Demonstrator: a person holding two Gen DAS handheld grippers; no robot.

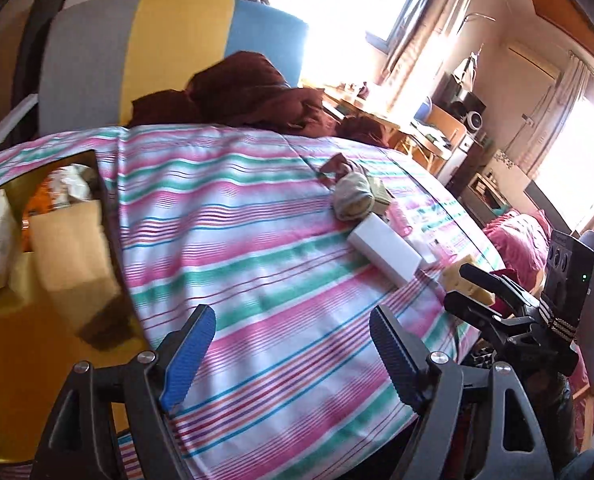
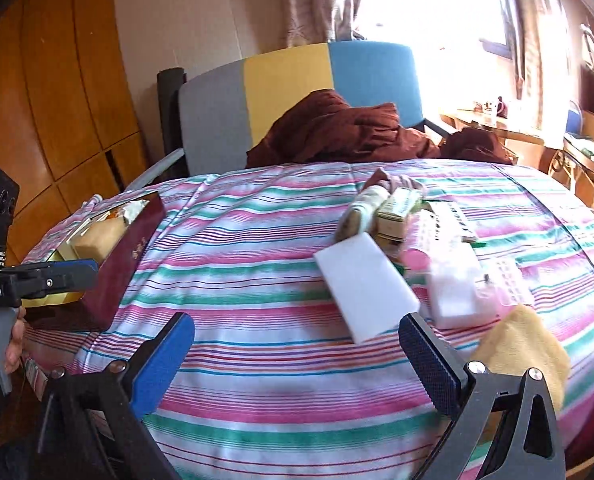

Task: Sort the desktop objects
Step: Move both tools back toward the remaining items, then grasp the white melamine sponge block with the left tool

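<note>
Blue-padded fingers of the right gripper (image 2: 297, 364) stood spread wide and empty at the bottom of the right wrist view, just short of a white block (image 2: 363, 290) lying flat on the striped cloth (image 2: 257, 280) over the tabletop. Behind and right of the block sat the rest of the loose pile: a rolled sock (image 2: 357, 210), a green-and-cream carton (image 2: 397, 212), a white box (image 2: 457, 284), some clear blister trays (image 2: 505, 280) and a yellow sponge (image 2: 525, 356) at lower right. A maroon box (image 2: 125, 256) at the left edge of that view already held a tan block and some packets.

In the left wrist view the left gripper (image 1: 293, 356) was likewise spread and empty, low in the frame, with the maroon box at left.

Whether the box was being filled or was near done could not be settled. If the white block was the target, a good grasp would take it across its short sides, fingers lowered level with the cloth so they do not snag the fabric, and clear of the white box crowding it on the right.
</note>
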